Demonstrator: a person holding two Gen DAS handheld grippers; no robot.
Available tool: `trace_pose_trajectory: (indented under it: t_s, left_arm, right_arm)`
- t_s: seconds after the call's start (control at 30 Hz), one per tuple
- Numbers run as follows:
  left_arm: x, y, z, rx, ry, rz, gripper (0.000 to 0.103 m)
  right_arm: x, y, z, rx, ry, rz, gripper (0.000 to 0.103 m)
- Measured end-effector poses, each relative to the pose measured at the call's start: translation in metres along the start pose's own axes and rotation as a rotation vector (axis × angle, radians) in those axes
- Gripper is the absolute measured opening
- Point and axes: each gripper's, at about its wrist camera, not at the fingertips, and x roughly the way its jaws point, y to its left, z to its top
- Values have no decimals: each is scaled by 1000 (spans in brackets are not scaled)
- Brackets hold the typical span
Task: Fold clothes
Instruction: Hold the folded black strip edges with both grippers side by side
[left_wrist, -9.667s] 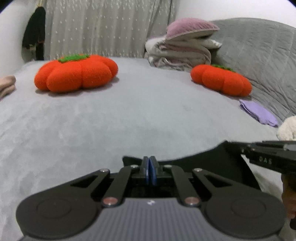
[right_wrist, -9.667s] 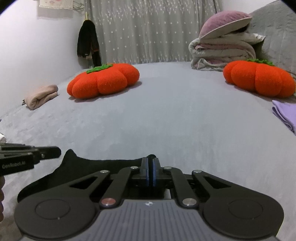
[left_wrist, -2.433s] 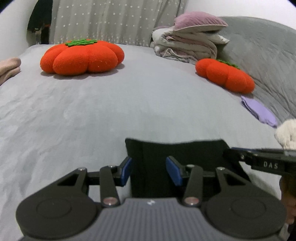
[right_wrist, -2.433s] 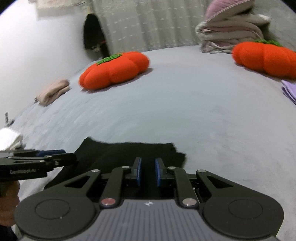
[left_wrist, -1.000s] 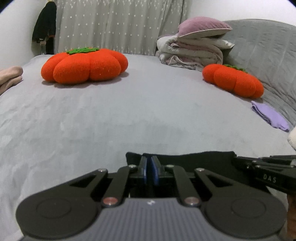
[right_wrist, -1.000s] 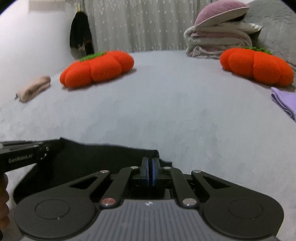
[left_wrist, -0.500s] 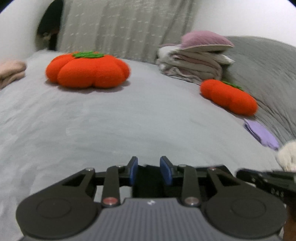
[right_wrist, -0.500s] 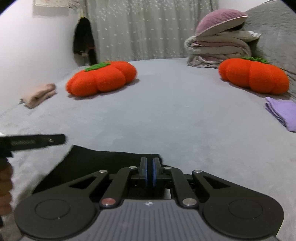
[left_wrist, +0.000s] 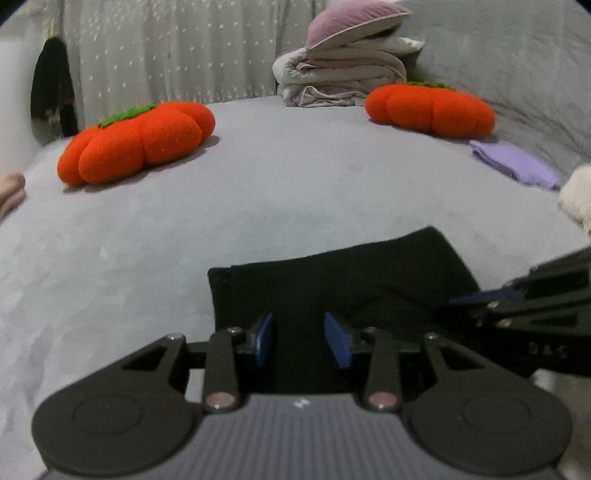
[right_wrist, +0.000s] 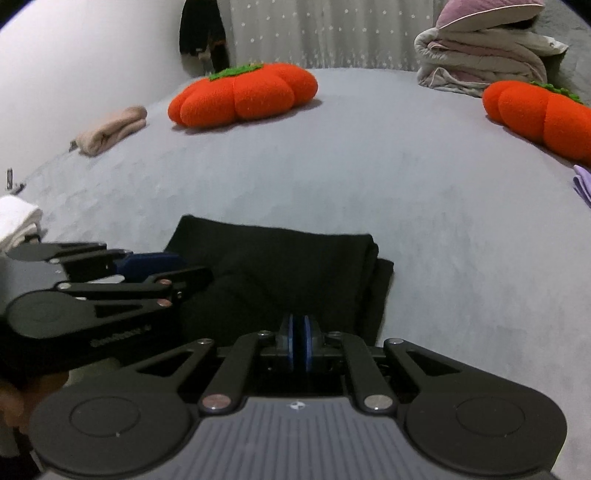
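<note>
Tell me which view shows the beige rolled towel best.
The right wrist view: the beige rolled towel lies whole and unobstructed on the grey bed, left of an orange pumpkin cushion. The left wrist view catches only its end at the frame's left edge.

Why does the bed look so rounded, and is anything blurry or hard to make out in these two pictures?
Both views: fisheye lenses bow the grey bed into a dome and darken the corners. Left wrist view: the black garment is a nearly featureless dark patch, and the right gripper is smeared at the edge. Right wrist view: somewhat sharper; soft shadows lie under the orange cushion.
</note>
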Motion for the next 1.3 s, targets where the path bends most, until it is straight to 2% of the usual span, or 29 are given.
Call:
trace_pose_trajectory:
  t_s: [0.17, 0.33, 0.47, 0.63, 0.77, 0.87, 0.97, 1.07, 1.2, 1.3]
  left_arm:
    - [0, 3, 0, -14, 2, -13, 37]
    - [1, 4, 2, -13, 0, -12, 38]
    - [1, 4, 2, -13, 0, -12, 38]
    - [1, 2, 2, -3, -4, -5, 38]
    - [-6, 4, 5, -22, -13, 28, 41]
    - [-23, 6, 7, -40, -67, 56, 39]
    - [-36, 6, 3, -37, -101, 25, 39]
    - [-37, -1, -7, -25, -73, -15, 39]
    - [-34, -19, -16, 60, -70, 11, 40]
    - [-27, -17, -14, 43, -35, 18, 40]
  right_arm:
    - [1, 0, -2, -14, 6, -6, 8]
    - [-10, 3, -2, -25, -39, -9, 8]
    - [-23, 8, -2, -56, -75, 36, 8]
    - [-8, 14, -8, -81, 8, 45, 9]
    - [-5, 13, -7, -80, 24, 46, 9]
    - [-4, 13, -8, -79, 24, 45, 9]
    - [-6, 13, -9, -77, 24, 46, 9]
    - [-10, 10, -8, -66, 15, 49, 9]
    - [-15, 5, -7, -50, -1, 44, 10]
    - [-15, 3, -7, -43, 2, 46, 10]
